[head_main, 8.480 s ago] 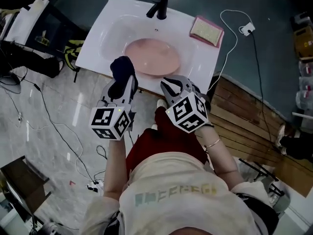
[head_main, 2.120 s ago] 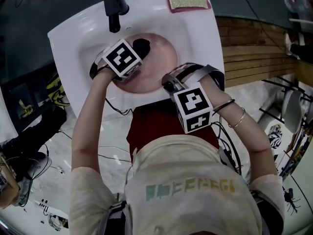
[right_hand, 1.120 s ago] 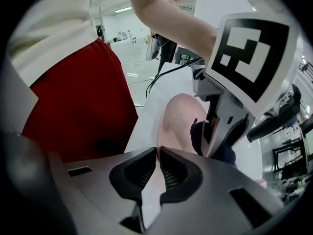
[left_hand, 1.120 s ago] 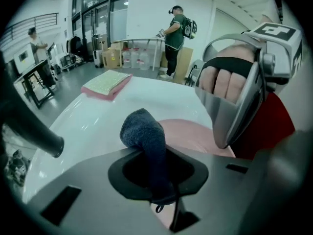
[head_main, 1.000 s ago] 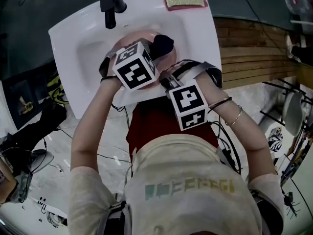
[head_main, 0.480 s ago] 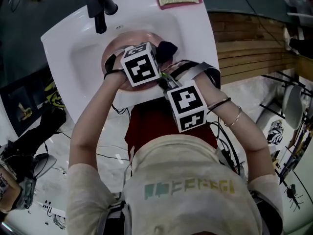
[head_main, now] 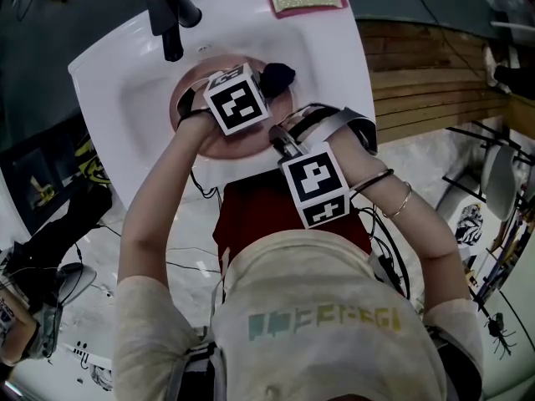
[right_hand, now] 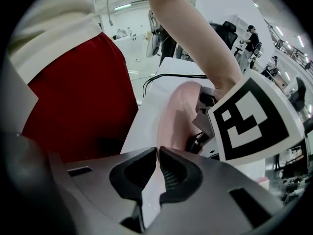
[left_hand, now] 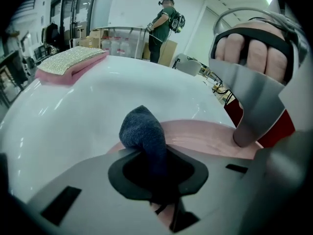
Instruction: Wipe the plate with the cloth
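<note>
Left tongs [left_hand: 156,173] are clenched on the dark cloth [left_hand: 142,131], its wad poking out ahead onto the pink plate [left_hand: 205,136], which lies in the sink [head_main: 117,82]. Cloth sits at the plate's far right part, so most of the face lies left of it and nearer the person, likely the next sweep. Right tongs [right_hand: 157,173] pinch the plate's near rim.

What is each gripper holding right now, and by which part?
The left gripper pinches the dark cloth by one bunched end; the right gripper clamps the pink plate at its near rim.
</note>
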